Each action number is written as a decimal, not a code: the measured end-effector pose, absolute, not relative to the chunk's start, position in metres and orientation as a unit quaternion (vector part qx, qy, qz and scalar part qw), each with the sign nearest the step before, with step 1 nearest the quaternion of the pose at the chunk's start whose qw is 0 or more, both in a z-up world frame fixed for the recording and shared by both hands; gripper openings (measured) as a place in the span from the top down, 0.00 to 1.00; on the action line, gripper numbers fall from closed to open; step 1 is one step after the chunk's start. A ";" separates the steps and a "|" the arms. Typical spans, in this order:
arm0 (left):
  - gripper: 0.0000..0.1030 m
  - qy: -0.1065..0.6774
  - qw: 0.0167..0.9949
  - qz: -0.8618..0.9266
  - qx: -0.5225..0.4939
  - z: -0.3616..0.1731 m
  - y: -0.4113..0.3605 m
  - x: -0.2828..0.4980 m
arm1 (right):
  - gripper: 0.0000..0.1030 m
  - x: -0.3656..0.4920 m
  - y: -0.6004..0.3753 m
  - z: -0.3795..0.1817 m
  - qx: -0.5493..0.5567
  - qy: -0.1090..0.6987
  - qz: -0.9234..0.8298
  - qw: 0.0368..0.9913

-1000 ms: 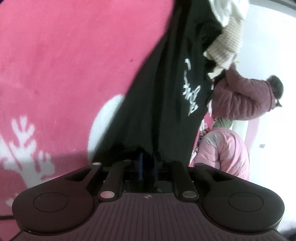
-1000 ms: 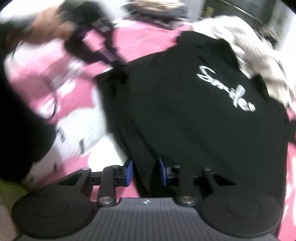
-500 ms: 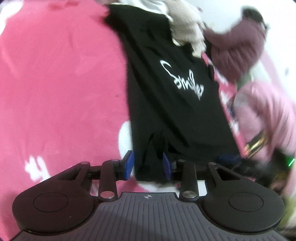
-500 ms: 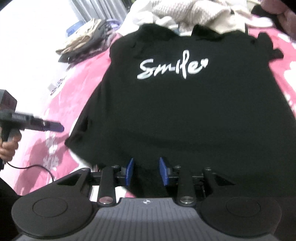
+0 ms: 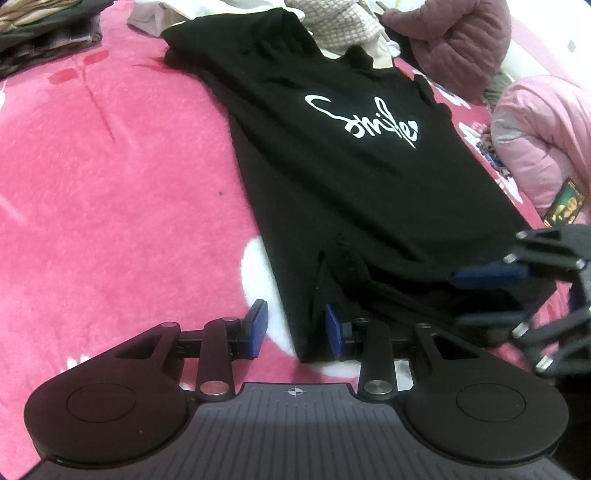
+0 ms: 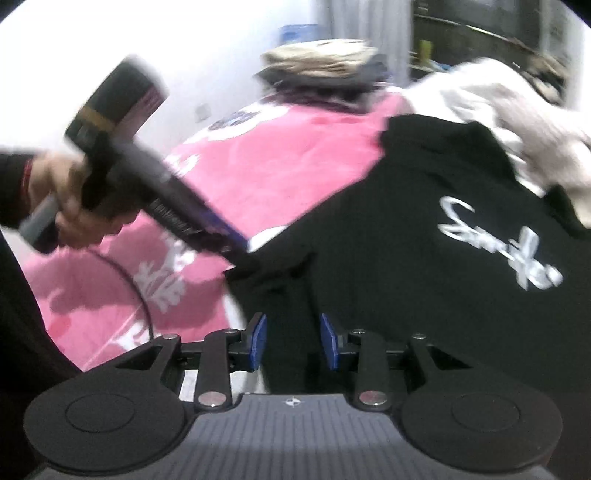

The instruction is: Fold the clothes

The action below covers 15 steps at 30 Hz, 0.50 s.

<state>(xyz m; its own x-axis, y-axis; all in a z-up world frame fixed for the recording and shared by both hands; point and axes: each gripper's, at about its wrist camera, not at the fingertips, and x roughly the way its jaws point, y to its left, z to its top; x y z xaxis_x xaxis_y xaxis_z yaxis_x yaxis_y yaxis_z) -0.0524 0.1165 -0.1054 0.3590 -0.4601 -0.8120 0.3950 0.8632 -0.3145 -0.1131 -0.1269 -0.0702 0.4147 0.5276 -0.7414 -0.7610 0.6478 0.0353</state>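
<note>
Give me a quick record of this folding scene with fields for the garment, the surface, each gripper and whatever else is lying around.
garment: black T-shirt with white "Smile" print, lying spread, print up
surface: pink blanket with white patterns
left gripper: jaws apart at the shirt's near hem corner, pads not pressing the cloth
right gripper: jaws apart over the hem, fabric between the pads, not pinched
clutter: pale knit clothes beyond the collar; folded stack at the blanket's far end; pink jacket beside the shirt
</note>
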 end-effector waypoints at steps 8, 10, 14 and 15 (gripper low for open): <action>0.67 0.495 0.830 -0.256 0.005 -0.109 0.107 -0.059 | 0.76 -0.102 -0.106 -0.099 -0.235 0.367 0.343 0.832; 0.67 0.491 0.832 -0.258 0.017 -0.109 0.105 -0.062 | 0.76 -0.096 -0.118 -0.093 -0.204 0.368 0.320 0.849; 0.67 0.487 0.834 -0.258 0.030 -0.109 0.103 -0.064 | 0.76 -0.089 -0.142 -0.085 -0.167 0.369 0.260 0.876; 0.67 0.487 0.834 -0.258 0.031 -0.109 0.103 -0.064 | 0.76 -0.088 -0.145 -0.084 -0.166 0.367 0.249 0.881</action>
